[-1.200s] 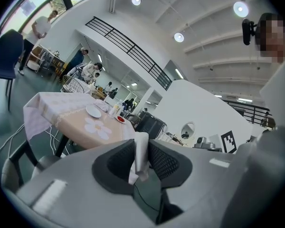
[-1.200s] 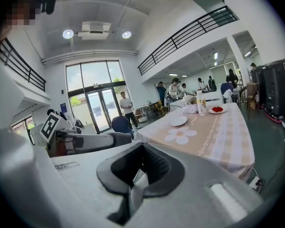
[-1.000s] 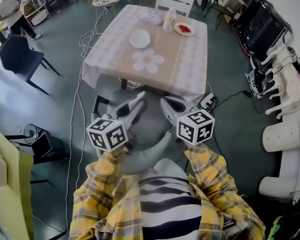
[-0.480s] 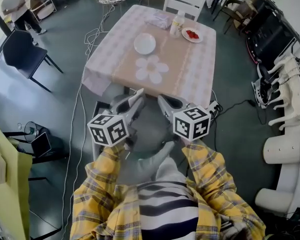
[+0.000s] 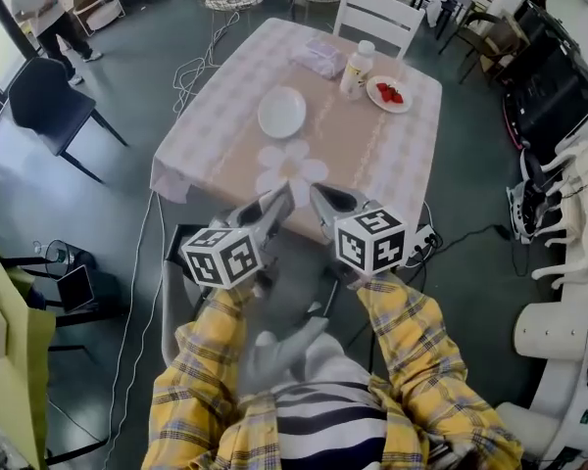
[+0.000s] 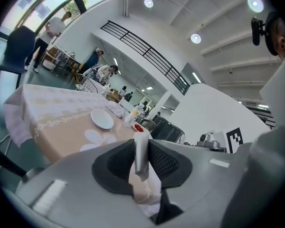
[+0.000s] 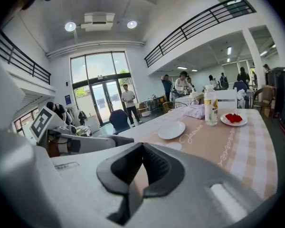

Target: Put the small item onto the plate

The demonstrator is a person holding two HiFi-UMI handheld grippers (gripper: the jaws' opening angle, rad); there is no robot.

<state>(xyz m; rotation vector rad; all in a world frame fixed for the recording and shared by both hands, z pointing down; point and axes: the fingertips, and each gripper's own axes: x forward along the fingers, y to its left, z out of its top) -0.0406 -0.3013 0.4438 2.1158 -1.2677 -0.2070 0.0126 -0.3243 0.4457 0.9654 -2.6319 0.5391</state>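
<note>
Ahead of left tool (image 5: 280,200) (slightly parted, empty) and right tool (image 5: 323,199), clenched on nothing: tabletop (image 5: 358,155), plate (image 5: 281,112); strawberries (image 5: 390,92), likely small item, beyond plate, right-tool side. Unclench right tool before reaching.

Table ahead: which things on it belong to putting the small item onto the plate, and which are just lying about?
Job: empty white plate; red pieces on the small plate, likely the small item.
Lying about: bottle; pale cloth bundle; flower mat; white chair.
</note>
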